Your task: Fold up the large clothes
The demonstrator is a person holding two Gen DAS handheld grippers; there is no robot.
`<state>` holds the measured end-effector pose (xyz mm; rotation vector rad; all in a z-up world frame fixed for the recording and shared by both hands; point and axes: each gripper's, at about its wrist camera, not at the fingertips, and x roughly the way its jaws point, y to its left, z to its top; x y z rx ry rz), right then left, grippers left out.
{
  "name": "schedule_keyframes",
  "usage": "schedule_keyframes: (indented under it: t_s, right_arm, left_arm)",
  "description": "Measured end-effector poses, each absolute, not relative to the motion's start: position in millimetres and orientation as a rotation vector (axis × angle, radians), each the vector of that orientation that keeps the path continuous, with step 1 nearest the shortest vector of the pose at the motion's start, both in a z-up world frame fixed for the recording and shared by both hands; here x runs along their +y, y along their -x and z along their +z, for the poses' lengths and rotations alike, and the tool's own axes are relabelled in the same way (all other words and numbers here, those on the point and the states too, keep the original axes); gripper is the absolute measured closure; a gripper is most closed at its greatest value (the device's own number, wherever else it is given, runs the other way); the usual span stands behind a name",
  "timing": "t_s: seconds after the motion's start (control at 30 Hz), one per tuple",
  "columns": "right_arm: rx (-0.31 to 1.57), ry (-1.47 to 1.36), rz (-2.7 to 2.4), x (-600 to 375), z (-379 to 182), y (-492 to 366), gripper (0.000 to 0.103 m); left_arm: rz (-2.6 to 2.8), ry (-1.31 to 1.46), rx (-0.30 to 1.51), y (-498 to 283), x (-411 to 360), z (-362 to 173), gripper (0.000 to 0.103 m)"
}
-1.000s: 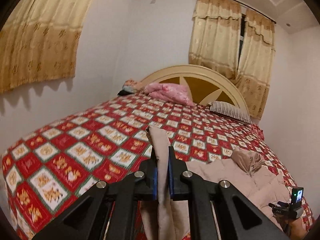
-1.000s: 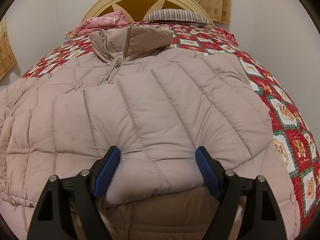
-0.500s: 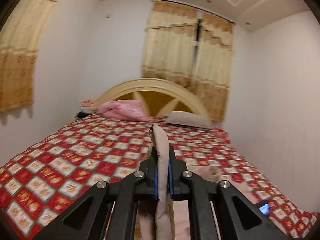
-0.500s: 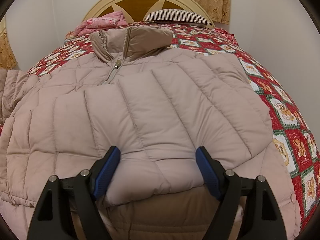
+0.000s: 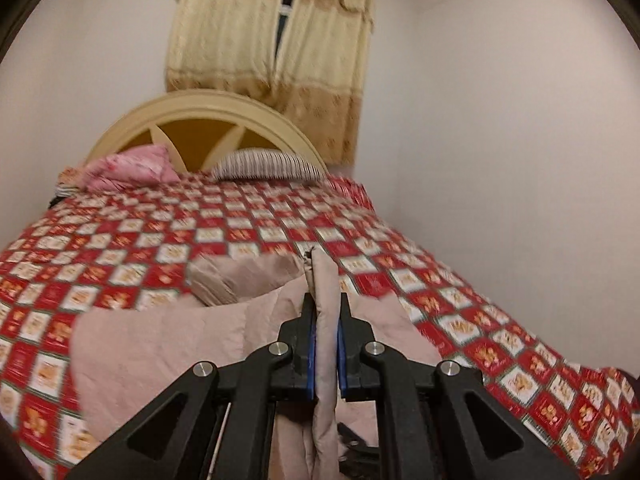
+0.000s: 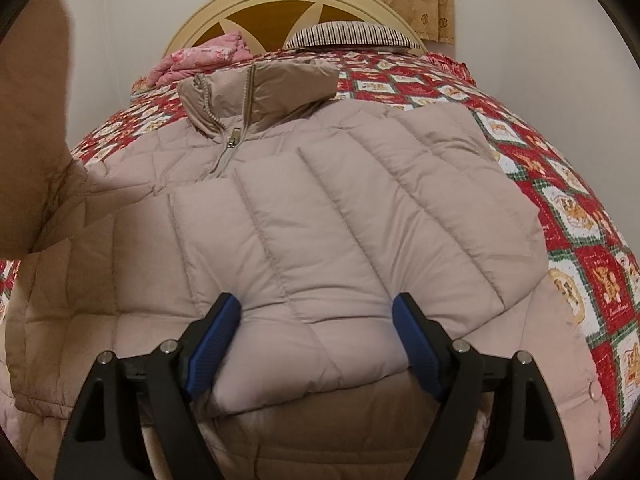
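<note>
On the jacket (image 6: pixel 320 240), right gripper (image 6: pixel 316 344) wide; left gripper (image 5: pixel 324 344) pinches its edge

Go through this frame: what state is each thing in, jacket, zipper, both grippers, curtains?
Jacket: spread on the bed, right side folded over the front.
Zipper: closed up to the collar.
Left gripper: shut on a jacket fold.
Right gripper: open, straddling the folded edge.
Curtains: drawn, narrow gap.

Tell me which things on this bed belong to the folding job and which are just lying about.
Job:
- beige padded jacket
- left gripper, shut on its edge
- right gripper, open over the folded sleeve

Lying about:
- pink quilt
- striped pillow
- bedspread
</note>
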<state>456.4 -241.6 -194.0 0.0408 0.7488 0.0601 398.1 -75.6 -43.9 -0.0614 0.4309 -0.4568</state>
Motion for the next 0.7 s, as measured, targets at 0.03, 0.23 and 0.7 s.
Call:
schedule_keyframes:
  t_s: [0.03, 0.23, 0.7]
  right_arm:
    - [0.75, -0.038, 0.06, -240.9, -194.3, -456.8, 0.02]
    - [0.751, -0.049, 0.067, -241.8, -195.1, -457.4, 0.019]
    - [0.694, -0.233, 0.032, -284.9, -161.1, -430.1, 0.019]
  left_arm:
    - [-0.454, 0.053, 0.44, -398.5, -84.5, -47.3, 0.096]
    - [-0.418, -0.035, 0.475, -393.0, -126.4, -43.0, 0.063]
    - [-0.03, -0.074, 0.583, -437.8, 3.1, -110.1, 0.005]
